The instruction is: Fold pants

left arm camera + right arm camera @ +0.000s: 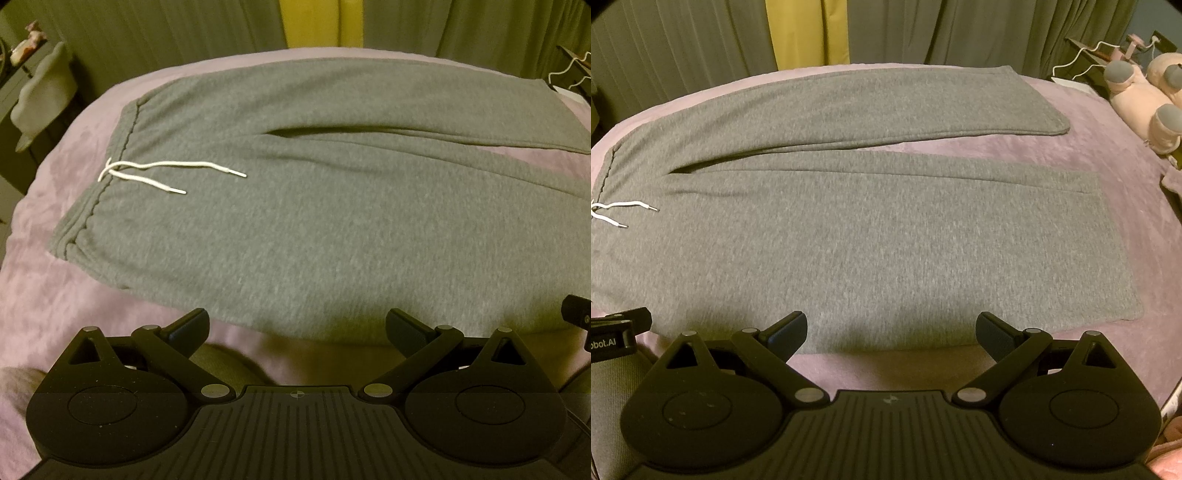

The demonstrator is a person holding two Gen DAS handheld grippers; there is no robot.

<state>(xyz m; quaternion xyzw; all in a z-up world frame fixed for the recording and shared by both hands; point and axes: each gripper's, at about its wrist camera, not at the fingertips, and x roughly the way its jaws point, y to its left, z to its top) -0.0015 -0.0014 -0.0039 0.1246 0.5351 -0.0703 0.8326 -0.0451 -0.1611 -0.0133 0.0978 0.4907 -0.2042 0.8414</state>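
Both sets of jaws are spread wide and holding nothing. The left gripper [295, 326] hangs just short of the near edge of the pants [295, 206], with a strip of pink blanket [55, 314] under and between its jaws. Same deal for the right gripper [891, 328]: jaws wide apart, near edge of the pants [871, 236] just ahead of the tips, not touching as far as I can tell.

Going out from the left jaws, the grey pants lie flat across the bed, waistband [110, 162] ahead and off to the left, with the white drawstring [155, 173] lying loose on the fabric. The legs run off to the right.

From the right jaws, the near leg sits straight ahead and its hem [1115, 240] ends ahead to the right. The far leg angles away behind it, with a wedge of blanket [1015, 147] showing between the two. The drawstring [624, 212] is far left here.

The tip of the other gripper peeks in at the edge of each view, so they're side by side.

Further out: a pink plush toy [1145, 96] far right on the bed, curtains [683, 40] behind it all.
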